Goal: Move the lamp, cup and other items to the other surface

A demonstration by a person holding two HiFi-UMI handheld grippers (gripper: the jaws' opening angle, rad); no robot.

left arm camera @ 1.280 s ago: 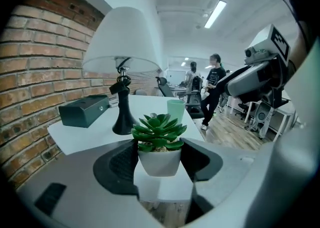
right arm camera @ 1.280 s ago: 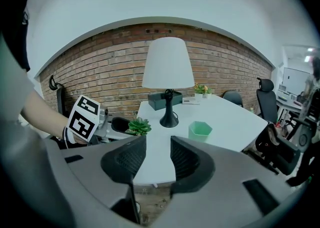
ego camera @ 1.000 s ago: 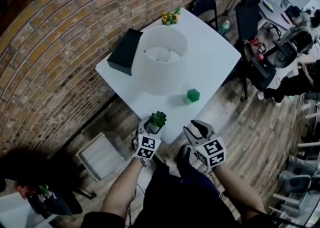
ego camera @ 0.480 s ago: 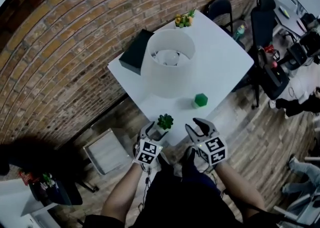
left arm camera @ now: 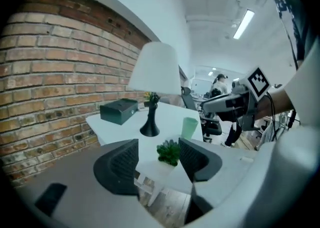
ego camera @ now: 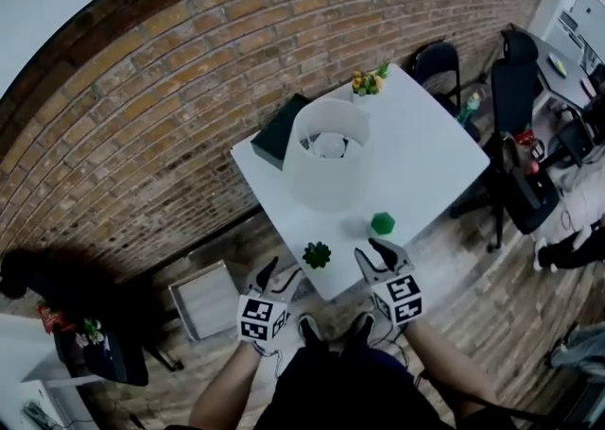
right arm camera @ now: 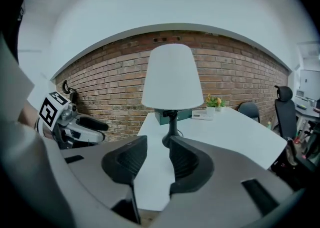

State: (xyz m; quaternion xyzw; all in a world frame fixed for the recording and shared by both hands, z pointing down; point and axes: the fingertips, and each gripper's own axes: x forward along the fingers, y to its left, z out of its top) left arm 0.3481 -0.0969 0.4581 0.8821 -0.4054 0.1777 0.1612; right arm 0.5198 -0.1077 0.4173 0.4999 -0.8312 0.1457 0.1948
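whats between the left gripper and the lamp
The small plant, shown in the left gripper view just ahead of the left gripper, whose open jaws have just narrowed, gripping nothing.

White table (ego camera: 427, 156), lamp (ego camera: 326, 168), green cup (ego camera: 382, 223), plant (ego camera: 317, 254), dark box (ego camera: 278, 134), flowers (ego camera: 367, 84)

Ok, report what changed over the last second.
The left tool released the small plant onto the table edge and drew back, its jaws just closing slightly with nothing between them. The lamp and green cup stayed put; the right tool remains open and empty.
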